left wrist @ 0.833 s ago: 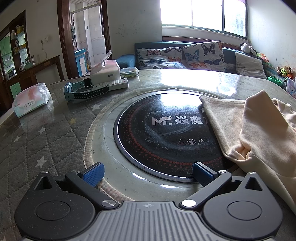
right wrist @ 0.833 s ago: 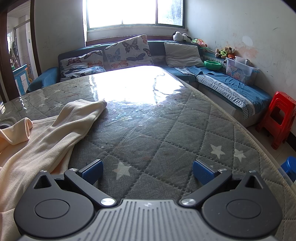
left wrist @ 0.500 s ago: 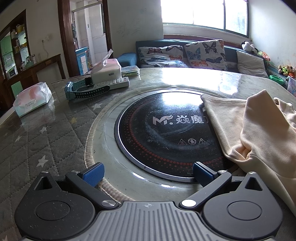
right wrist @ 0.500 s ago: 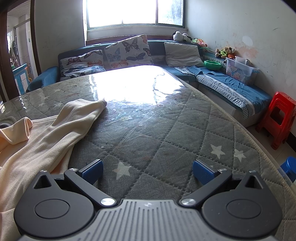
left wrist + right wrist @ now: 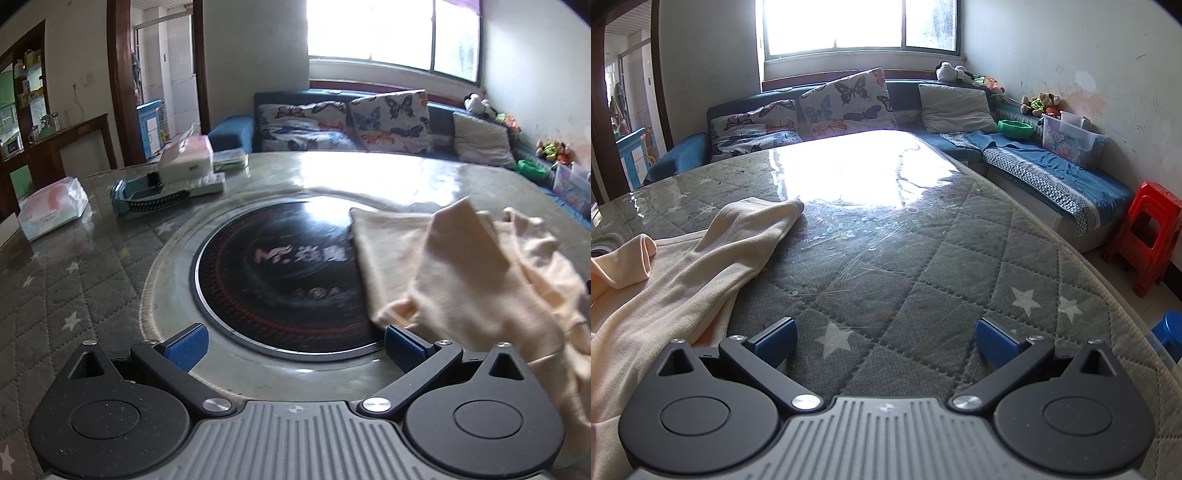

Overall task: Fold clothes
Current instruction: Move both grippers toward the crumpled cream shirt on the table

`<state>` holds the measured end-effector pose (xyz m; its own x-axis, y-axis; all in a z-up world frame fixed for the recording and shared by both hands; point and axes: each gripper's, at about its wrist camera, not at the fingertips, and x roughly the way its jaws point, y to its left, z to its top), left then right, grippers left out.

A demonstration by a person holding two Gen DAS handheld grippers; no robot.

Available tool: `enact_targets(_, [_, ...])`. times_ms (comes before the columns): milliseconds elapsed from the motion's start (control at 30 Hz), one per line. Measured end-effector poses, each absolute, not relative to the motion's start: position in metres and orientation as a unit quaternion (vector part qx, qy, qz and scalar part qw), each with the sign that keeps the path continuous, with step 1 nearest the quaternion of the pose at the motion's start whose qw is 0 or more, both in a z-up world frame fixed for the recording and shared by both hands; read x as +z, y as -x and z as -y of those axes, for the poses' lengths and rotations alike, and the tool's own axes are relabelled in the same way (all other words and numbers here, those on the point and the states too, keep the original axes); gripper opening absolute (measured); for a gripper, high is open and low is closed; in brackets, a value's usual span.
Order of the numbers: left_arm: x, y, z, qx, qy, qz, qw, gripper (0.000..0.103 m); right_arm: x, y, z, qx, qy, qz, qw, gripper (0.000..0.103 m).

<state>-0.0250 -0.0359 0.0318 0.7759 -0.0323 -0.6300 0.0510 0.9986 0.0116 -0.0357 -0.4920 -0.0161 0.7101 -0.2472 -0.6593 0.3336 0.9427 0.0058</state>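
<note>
A cream garment lies crumpled on the table, partly over the black round cooktop. In the right wrist view the garment spreads at the left, one sleeve reaching toward the table's middle. My left gripper is open and empty, low over the cooktop's near rim, its right finger close to the garment's edge. My right gripper is open and empty above the grey quilted table cover, with the garment just left of its left finger.
A tissue pack, a blue watch and a power strip and a box sit at the table's far left. A sofa with butterfly cushions runs behind. A red stool stands off the table's right edge.
The left gripper has moved a little forward and right toward the garment; its view is blurred by motion. The right gripper has barely moved. Both stay open.
</note>
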Motion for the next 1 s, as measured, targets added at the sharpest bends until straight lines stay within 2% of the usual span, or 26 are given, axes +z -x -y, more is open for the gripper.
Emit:
enact_targets(400, [0.049, 0.035, 0.059, -0.057, -0.014, -0.327, 0.943, 0.103, -0.016, 0.038, 0.496, -0.152, -0.065, -0.346, 0.924, 0.103])
enact_targets(533, [0.057, 0.039, 0.068, -0.071, -0.021, -0.32, 0.944, 0.103, -0.012, 0.043, 0.495, -0.134, -0.063, -0.348, 0.926, 0.098])
enact_targets(700, [0.06, 0.037, 0.079, -0.086, -0.018, -0.327, 0.941, 0.103, -0.004, 0.053, 0.492, -0.112, -0.082, -0.356, 0.924, 0.095])
enact_targets(1000, [0.061, 0.032, 0.096, -0.097, -0.018, -0.345, 0.934, 0.103, 0.018, 0.08, 0.465, -0.087, -0.049, -0.336, 0.937, 0.093])
